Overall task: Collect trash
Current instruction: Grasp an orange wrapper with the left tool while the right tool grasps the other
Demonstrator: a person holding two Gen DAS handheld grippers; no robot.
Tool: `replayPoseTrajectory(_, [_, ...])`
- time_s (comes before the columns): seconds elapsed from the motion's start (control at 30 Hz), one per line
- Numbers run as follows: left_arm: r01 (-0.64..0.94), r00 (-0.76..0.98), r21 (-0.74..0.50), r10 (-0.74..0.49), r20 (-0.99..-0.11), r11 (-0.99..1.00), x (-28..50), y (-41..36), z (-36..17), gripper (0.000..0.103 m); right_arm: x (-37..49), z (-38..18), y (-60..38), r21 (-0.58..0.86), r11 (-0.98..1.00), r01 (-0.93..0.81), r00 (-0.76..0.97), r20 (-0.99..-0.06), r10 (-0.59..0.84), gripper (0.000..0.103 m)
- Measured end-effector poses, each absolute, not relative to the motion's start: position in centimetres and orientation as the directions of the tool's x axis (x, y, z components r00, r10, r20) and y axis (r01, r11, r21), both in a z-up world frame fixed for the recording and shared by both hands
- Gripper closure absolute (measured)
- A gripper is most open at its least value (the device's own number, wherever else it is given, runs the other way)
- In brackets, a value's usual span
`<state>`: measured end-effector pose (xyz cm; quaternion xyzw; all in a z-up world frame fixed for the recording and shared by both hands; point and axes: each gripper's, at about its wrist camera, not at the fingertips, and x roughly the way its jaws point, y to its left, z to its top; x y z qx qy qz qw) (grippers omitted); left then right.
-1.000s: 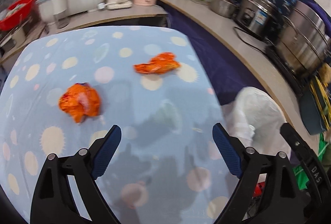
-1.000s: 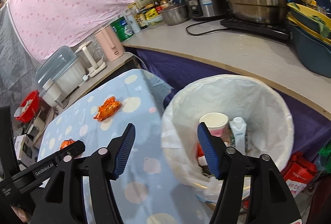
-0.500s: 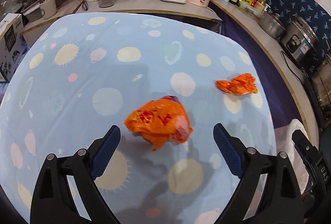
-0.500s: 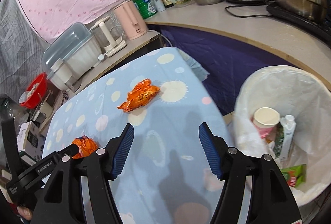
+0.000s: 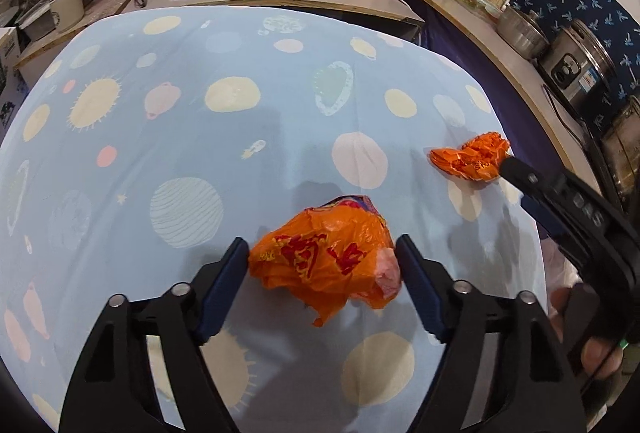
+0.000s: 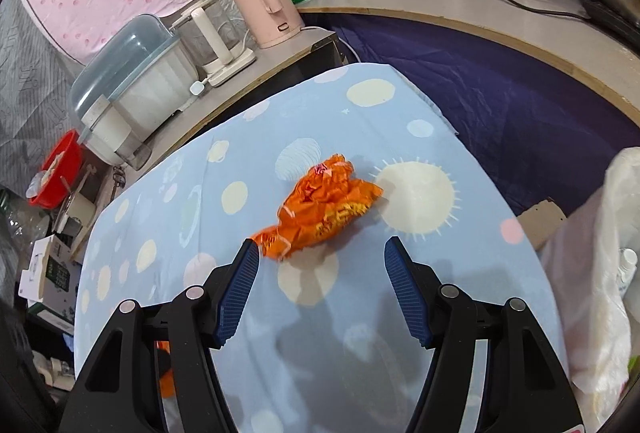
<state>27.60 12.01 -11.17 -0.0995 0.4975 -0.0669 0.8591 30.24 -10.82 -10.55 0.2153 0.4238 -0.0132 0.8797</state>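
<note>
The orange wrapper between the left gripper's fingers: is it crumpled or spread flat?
Crumpled. The orange wrapper sits bunched in folds on the tablecloth, while the left gripper is closing around it.

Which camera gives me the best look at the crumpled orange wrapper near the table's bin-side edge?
The right wrist view: the crumpled orange wrapper lies whole and central, just ahead of the open right tool. In the left wrist view it is small, near the right edge, partly covered by the right tool's fingertip.
</note>
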Motion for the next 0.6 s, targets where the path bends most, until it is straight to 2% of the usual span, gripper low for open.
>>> replayPoseTrajectory(0.2, [0.037,0.486,-0.252,-0.237,-0.841,0.967,27.9,11.6,-11.5,0.043,32.6,-12.2,-10.4,0.362,0.908,0.210,0.622,-0.766,0.162,0.038])
replayPoseTrajectory(0.23, [0.040,0.484,-0.253,-0.240,-0.841,0.967,28.0,11.6,-11.5,0.043,32.7,-12.3,-10.4,0.363,0.909,0.206,0.622,-0.765,0.165,0.042])
replayPoseTrajectory(0.27, [0.041,0.485,-0.253,-0.240,-0.841,0.967,28.0,11.6,-11.6,0.044,32.9,-12.5,-10.3,0.363,0.911,0.197,0.620,-0.766,0.172,0.052])
replayPoseTrajectory(0.33, [0.043,0.483,-0.252,-0.241,-0.841,0.967,28.0,11.5,-11.6,0.045,33.1,-12.8,-10.3,0.366,0.912,0.184,0.613,-0.768,0.185,0.063])
replayPoseTrajectory(0.47, [0.045,0.480,-0.253,-0.243,-0.843,0.967,28.1,11.3,-11.5,0.049,32.5,-12.5,-10.2,0.365,0.915,0.173,0.627,-0.757,0.183,0.068])
replayPoseTrajectory(0.6, [0.049,0.475,-0.254,-0.247,-0.845,0.966,27.8,11.0,-11.2,0.051,31.2,-11.5,-10.2,0.353,0.922,0.161,0.642,-0.747,0.174,0.069])
